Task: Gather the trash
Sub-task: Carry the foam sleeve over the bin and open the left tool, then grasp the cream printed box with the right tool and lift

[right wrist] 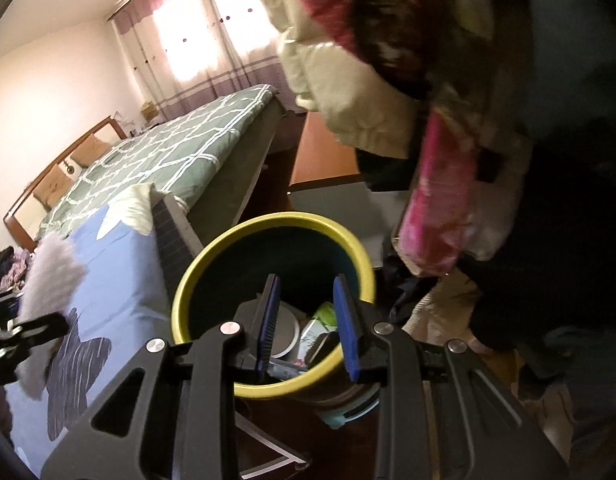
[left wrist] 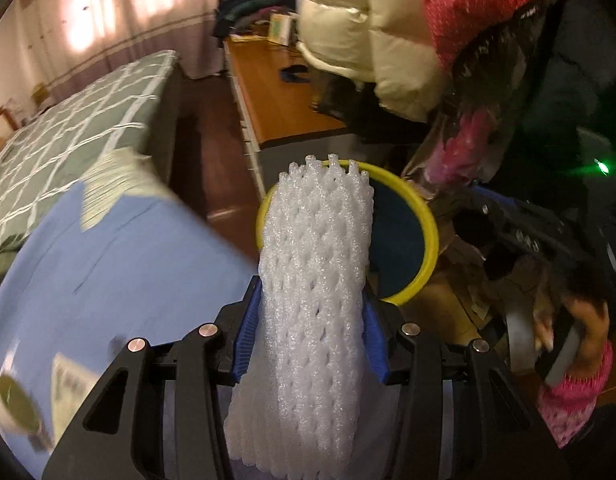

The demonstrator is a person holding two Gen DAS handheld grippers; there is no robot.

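Foam net [left wrist: 313,280] clamped in left hand-held gripper [left wrist: 309,344]; bin [left wrist: 425,216] beyond.

The foam net sleeve [left wrist: 315,292] is white expanded plastic foam, an open mesh with a grainy, matt surface. The left gripper [left wrist: 311,332] holding it has matt black plastic arms, ribbed blue pads and small shiny metal pins. The right gripper [right wrist: 308,320] looks the same: matt black plastic, blue pads, bright metal pins. The bin [right wrist: 212,272] has a smooth yellow rim with a slight sheen and a dark matt inside. The blue tablecloth [left wrist: 120,264] is soft, matt cloth. The bedspread [right wrist: 180,148] is a green woven fabric, the desk [left wrist: 268,92] smooth polished wood, and the cream jacket [left wrist: 371,36] a glossy padded fabric.
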